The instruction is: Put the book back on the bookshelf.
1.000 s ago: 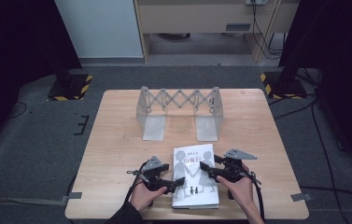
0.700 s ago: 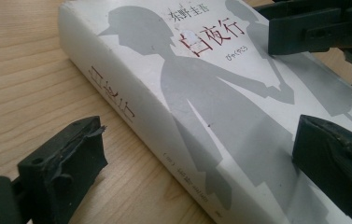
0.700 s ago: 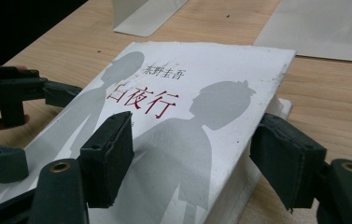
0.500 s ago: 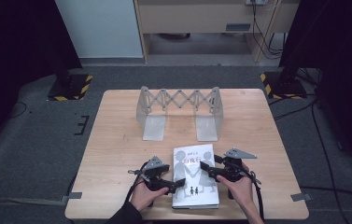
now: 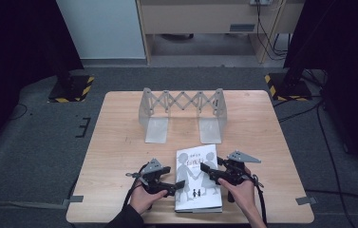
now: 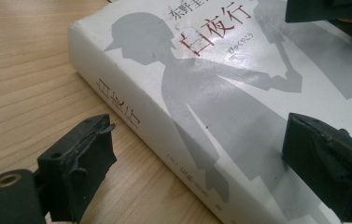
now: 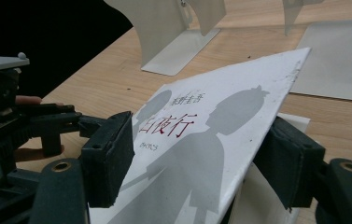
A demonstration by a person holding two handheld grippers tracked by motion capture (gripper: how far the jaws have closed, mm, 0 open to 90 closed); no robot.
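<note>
Down at the near edge of the table (image 5: 119, 142), the right gripper (image 5: 213, 172) has the front cover of the book (image 5: 198, 183) between its jaws and holds that cover tilted up off the pages; the black pads press on the cover from both sides. The left gripper (image 5: 176, 186) sits at the book's left side, its jaws apart, one over the cover and one out on the wood beside the spine; they have just been closing a little, with the spine edge between them but not pinched. The book is a thick white paperback with grey figures and dark red lettering. Beyond the book, near the table's middle, stands a pale metal rack (image 5: 182, 111) with a scissor lattice and two flat feet.
</note>
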